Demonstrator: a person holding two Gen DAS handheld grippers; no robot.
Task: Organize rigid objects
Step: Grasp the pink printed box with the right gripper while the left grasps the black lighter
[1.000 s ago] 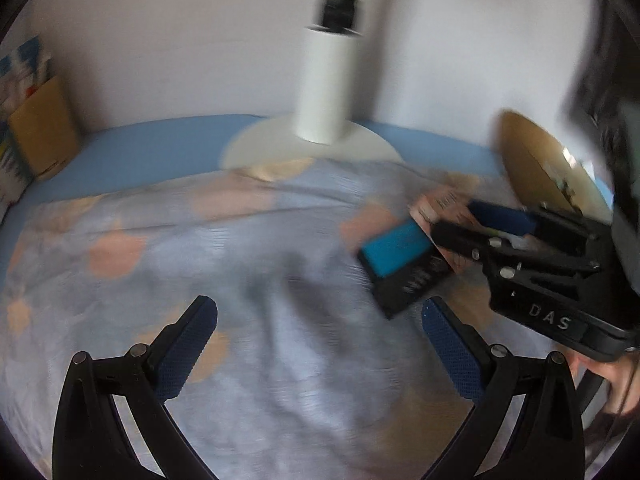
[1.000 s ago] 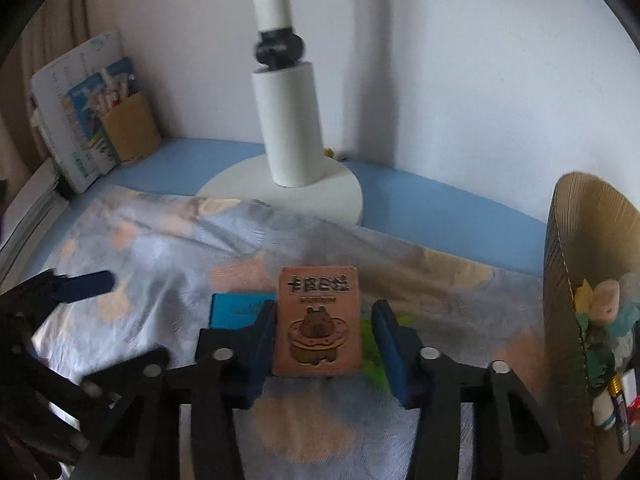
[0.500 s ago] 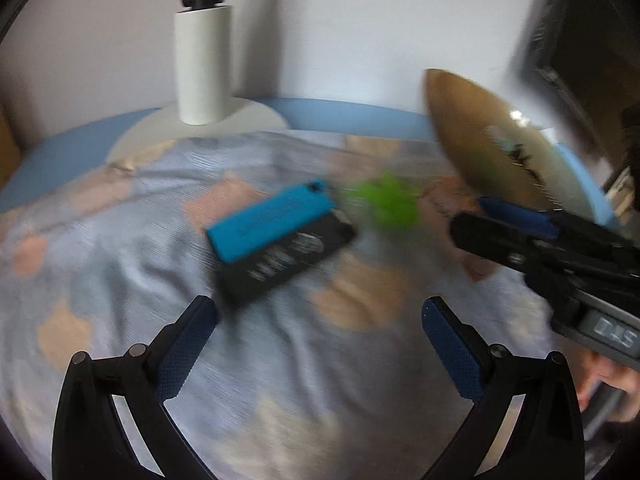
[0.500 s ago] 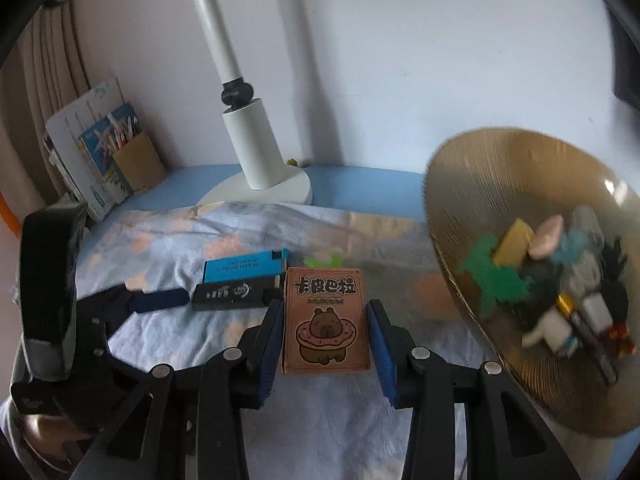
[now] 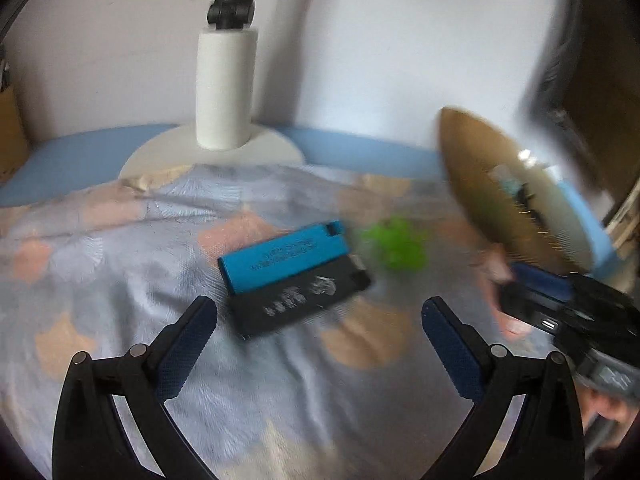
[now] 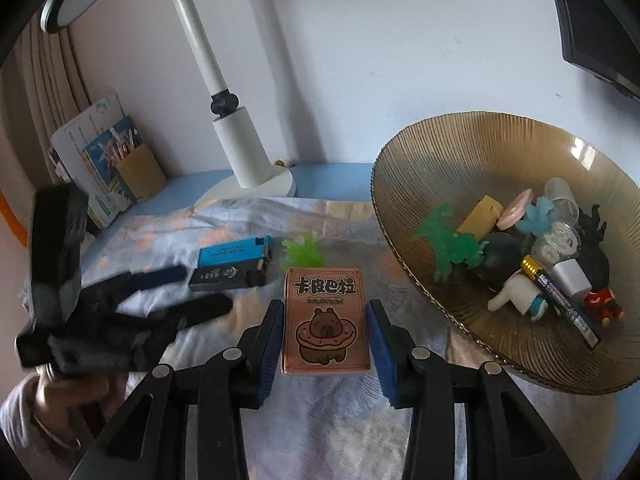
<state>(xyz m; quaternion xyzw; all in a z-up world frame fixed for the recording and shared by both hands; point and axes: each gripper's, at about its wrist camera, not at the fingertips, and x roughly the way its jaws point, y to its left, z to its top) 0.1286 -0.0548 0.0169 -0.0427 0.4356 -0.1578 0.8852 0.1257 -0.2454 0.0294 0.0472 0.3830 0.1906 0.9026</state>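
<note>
The right hand-held gripper [image 6: 326,322] holds a pink card box [image 6: 325,320] between its two blue pads, which press on the box's left and right sides. The box stands upright and has a brown animal in a donut drawn on its front. It is lifted above a cloth [image 6: 248,216] with orange and grey patches that covers the blue bench [image 6: 192,182]. Just to the right of the box is a big brown glass bowl [image 6: 460,148], and it is full of small things: a green toy animal [image 6: 450,246], a yellow block [image 6: 480,216], a battery [image 6: 560,298], a little white figure [image 6: 516,292] and more. On the cloth, farther away and to the left of the box, a blue box [image 5: 284,258] and a black box [image 5: 300,300] lie side by side, touching. A small green toy [image 5: 396,246] lies just to their right, though it looks blurry. The left hand-held gripper [image 5: 320,318] is spread wide with nothing between its pads, and it hovers near the blue and black boxes. A white lamp [image 6: 248,156] stands on its round base at the far side of the bench, by the wall. At the far left are some books [image 6: 102,152] and a brown cup of pens [image 6: 140,170]. A person's hand [image 6: 68,396] shows at the near left, holding the left hand-held gripper.
</note>
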